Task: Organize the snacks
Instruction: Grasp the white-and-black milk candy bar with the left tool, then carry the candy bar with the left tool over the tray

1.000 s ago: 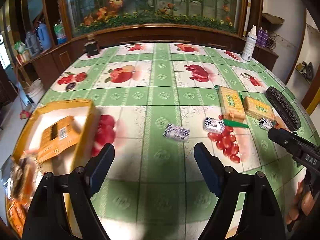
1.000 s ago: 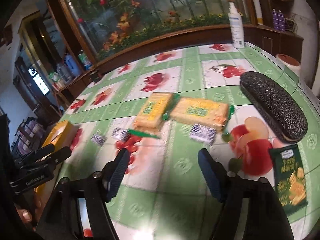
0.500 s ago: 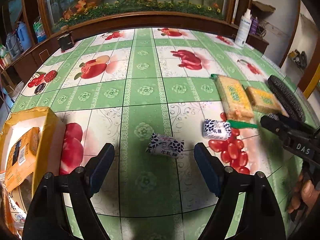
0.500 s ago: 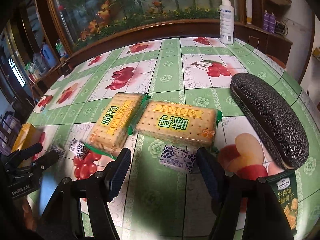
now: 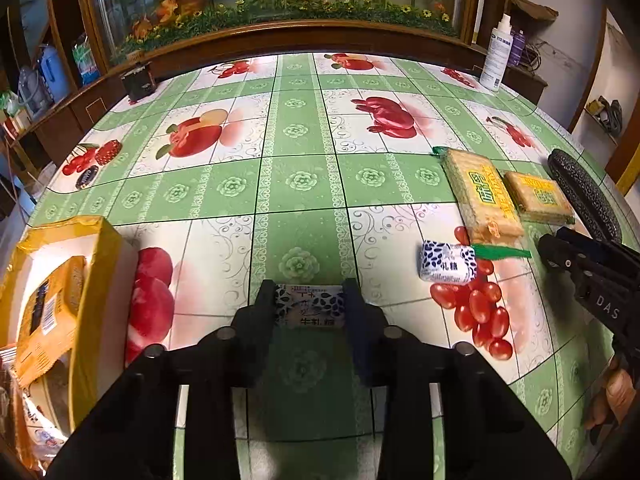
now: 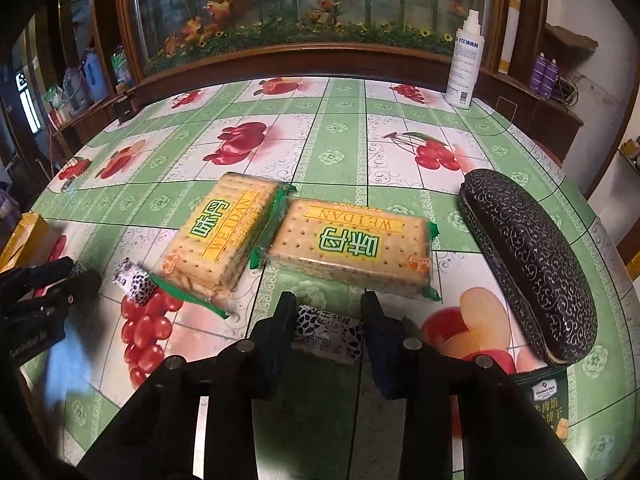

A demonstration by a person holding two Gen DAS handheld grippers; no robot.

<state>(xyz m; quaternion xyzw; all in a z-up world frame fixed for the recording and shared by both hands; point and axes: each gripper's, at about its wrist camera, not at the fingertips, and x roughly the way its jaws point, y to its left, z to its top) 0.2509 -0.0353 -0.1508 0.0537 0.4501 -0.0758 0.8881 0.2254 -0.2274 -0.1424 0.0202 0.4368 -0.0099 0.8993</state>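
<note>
A small blue-and-white wrapped candy (image 5: 310, 308) lies on the fruit-print tablecloth between the closing jaws of my left gripper (image 5: 310, 300), and the pads press on its two ends. My right gripper (image 6: 328, 316) is shut on a second candy (image 6: 328, 332) of the same kind, just in front of two cracker packs (image 6: 224, 236) (image 6: 352, 244). A third candy (image 5: 446, 262) lies loose by the left cracker pack's green end. At the left stands a yellow box (image 5: 96, 264) with orange snack packs inside.
A black patterned glasses case (image 6: 528, 260) lies to the right of the crackers, with a dark green snack pack (image 6: 548, 404) in front of it. A white spray bottle (image 6: 466, 60) stands at the table's far right edge. A small dark box (image 5: 138, 80) sits far left.
Both grippers moved forward and down to the table, each over a candy. Their jaws then went from wide open to shut on the candies.
</note>
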